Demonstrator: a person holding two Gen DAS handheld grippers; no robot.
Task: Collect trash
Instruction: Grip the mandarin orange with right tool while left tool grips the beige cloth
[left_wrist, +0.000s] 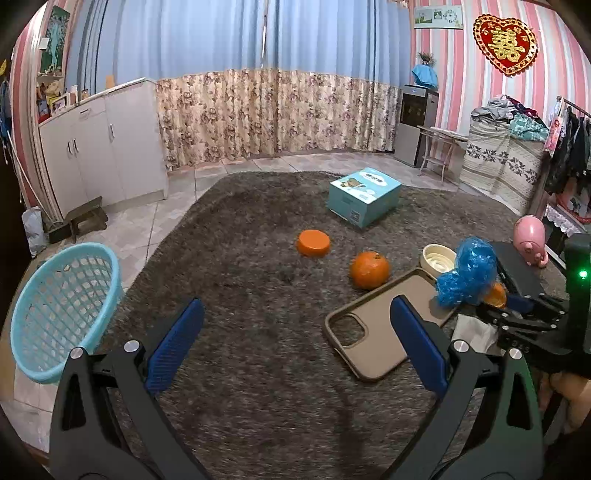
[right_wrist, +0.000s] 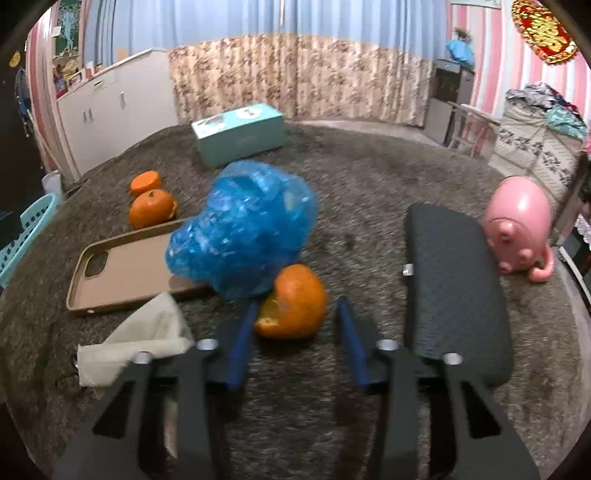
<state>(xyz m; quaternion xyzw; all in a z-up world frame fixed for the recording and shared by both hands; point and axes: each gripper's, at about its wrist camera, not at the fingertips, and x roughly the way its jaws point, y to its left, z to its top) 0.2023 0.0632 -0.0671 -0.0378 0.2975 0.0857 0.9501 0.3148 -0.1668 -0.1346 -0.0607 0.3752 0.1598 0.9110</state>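
Note:
On the grey shag rug, an orange peel (right_wrist: 293, 302) lies between the fingers of my open right gripper (right_wrist: 295, 306), its left finger close against the peel. A crumpled blue plastic bag (right_wrist: 242, 229) rests just behind the peel, and a white tissue (right_wrist: 136, 338) lies to its left. In the left wrist view the bag (left_wrist: 467, 271) and the right gripper (left_wrist: 521, 306) show at right. My left gripper (left_wrist: 295, 310) is open and empty above the rug. A light-blue mesh basket (left_wrist: 64, 306) stands on the floor at left.
A tan phone case (right_wrist: 125, 269), a whole orange (right_wrist: 152, 213) and an orange lid (left_wrist: 313, 242) lie on the rug. A teal box (left_wrist: 364, 195) stands farther back. A black case (right_wrist: 454, 291), a pink toy (right_wrist: 521, 230) and a cream bowl (left_wrist: 438, 258) are at right.

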